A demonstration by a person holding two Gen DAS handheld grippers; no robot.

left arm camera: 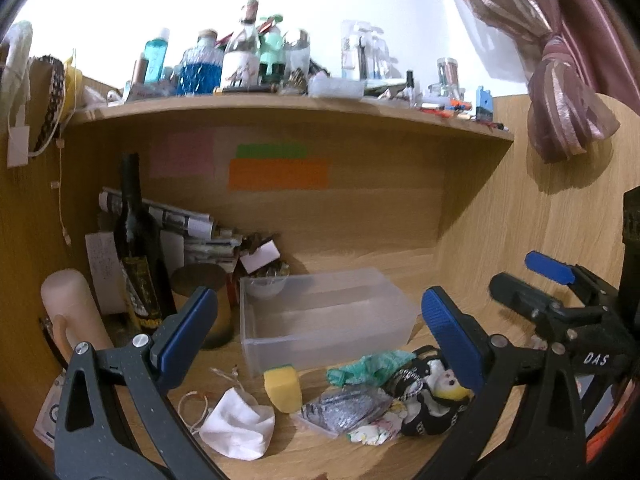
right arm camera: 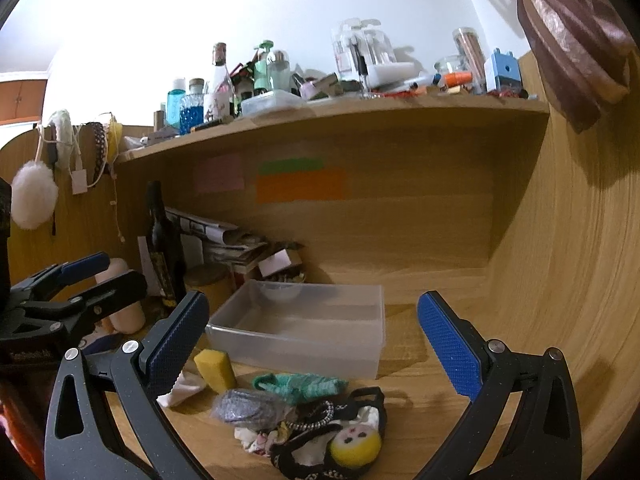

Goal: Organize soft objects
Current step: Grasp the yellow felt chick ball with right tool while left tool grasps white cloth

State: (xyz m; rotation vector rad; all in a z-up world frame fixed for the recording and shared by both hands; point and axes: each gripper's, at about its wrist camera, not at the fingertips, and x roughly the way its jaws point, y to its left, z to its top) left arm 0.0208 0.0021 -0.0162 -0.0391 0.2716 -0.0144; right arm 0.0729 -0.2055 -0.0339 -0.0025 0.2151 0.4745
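A clear plastic bin [left arm camera: 328,316] [right arm camera: 304,336] stands empty on the wooden desk. In front of it lie soft items: a yellow sponge [left arm camera: 282,388] [right arm camera: 215,370], a white face mask [left arm camera: 238,424] [right arm camera: 180,392], a green cloth [left arm camera: 368,368] [right arm camera: 300,386], a grey metallic scrubber [left arm camera: 344,408] [right arm camera: 250,406], and a black sock with a yellow doll face [left arm camera: 436,404] [right arm camera: 352,444]. My left gripper [left arm camera: 320,340] is open and empty above the pile. My right gripper [right arm camera: 312,344] is open and empty; it also shows in the left wrist view [left arm camera: 532,280].
A dark wine bottle [left arm camera: 138,248], a pink cylinder [left arm camera: 72,312], a brown jar [left arm camera: 204,292] and stacked papers [left arm camera: 188,228] crowd the left back corner. A shelf [left arm camera: 280,106] above holds many bottles. A curtain tie [left arm camera: 568,112] hangs at right.
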